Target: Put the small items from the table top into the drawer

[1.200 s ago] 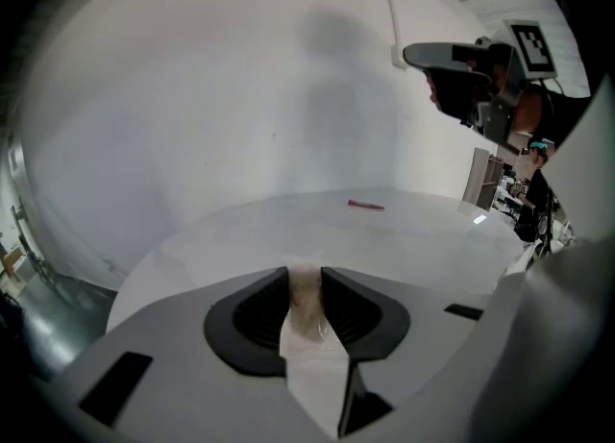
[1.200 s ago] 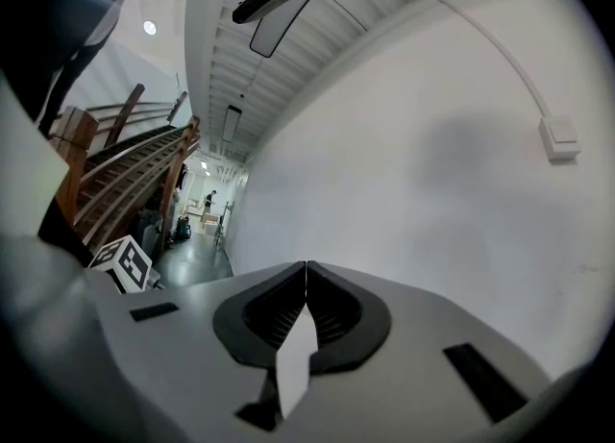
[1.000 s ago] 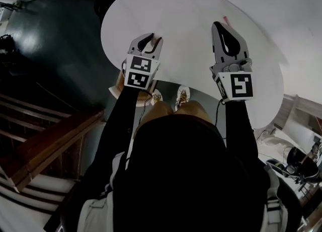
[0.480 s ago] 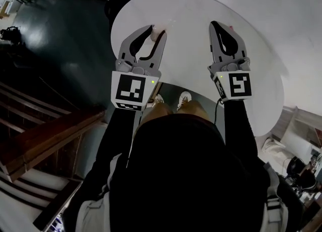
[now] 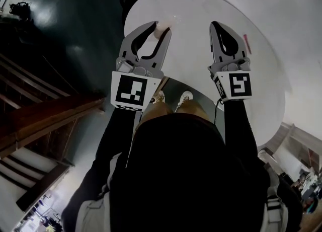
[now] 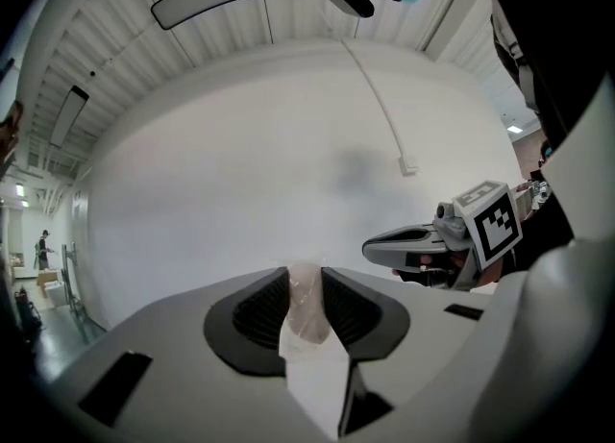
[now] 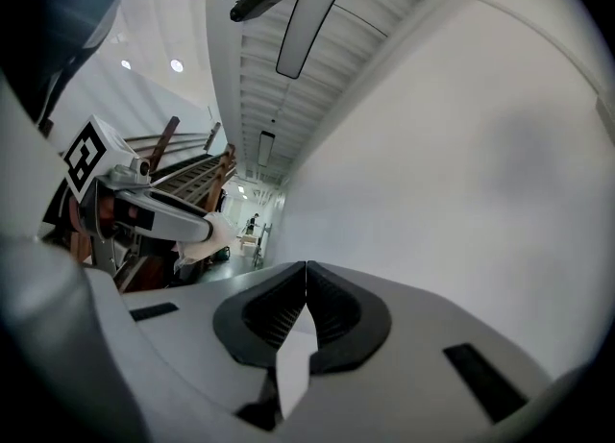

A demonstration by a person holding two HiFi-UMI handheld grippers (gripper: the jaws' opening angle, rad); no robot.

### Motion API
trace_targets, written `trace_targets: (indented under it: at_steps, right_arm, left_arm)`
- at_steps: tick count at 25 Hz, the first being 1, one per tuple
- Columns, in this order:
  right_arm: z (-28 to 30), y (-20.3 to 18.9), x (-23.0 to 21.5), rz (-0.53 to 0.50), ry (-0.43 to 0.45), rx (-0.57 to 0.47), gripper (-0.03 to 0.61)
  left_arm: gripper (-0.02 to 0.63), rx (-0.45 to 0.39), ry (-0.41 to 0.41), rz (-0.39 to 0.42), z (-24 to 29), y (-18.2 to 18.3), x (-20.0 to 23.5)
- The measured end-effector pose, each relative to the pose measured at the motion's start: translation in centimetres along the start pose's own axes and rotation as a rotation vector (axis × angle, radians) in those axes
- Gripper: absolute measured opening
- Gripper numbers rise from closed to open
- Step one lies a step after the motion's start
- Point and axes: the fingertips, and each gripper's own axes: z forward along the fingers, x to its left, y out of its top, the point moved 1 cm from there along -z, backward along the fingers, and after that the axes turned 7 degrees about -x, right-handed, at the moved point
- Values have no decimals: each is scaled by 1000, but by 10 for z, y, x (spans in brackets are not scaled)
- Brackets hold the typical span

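Two grippers point out level over a round white table [image 5: 201,60] in the head view. The left gripper [image 5: 161,27] has its jaws closed on a small pale item [image 5: 159,32] held at the very tips, above the table's far left part. The right gripper [image 5: 216,25] has its jaws pressed together with nothing in them. A thin pink item [image 5: 246,44] lies on the table just right of the right gripper. Beyond the table edge are a dark glossy floor [image 5: 75,34] and wooden stairs [image 5: 45,120]. No drawer shows in any view.

From the left gripper view, the left gripper [image 6: 306,278] pinches the small pale item [image 6: 306,307] between its ribbed pads. It looks like a soft pinkish lump in clear crinkled wrap. I judge it light, squashy and a little slippery in its film, so a gentle pinch across the middle of the lump, as now, suits it better than a hold on the loose wrap. The right gripper [image 6: 373,247] shows to the right, against a plain white wall [image 6: 240,172].

From the right gripper view, the right gripper [image 7: 306,268] is closed tight and empty. To the left, the left gripper [image 7: 204,228] carries the small pale item [image 7: 221,237], with the stairs [image 7: 183,177] and a lit corridor behind.
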Motion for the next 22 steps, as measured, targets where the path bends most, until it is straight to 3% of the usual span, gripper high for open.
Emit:
trace_targets:
  at_steps: [10, 16, 22]
  right_arm:
    - [49, -1, 60, 46, 206, -32, 26]
    - [63, -6, 92, 65, 276, -27, 26]
    - [68, -18, 122, 85, 339, -4, 26]
  left_arm:
    - [117, 72, 204, 19, -57, -11, 47]
    - [117, 99, 248, 20, -81, -22, 57]
    - [117, 195, 255, 9, -102, -64, 55]
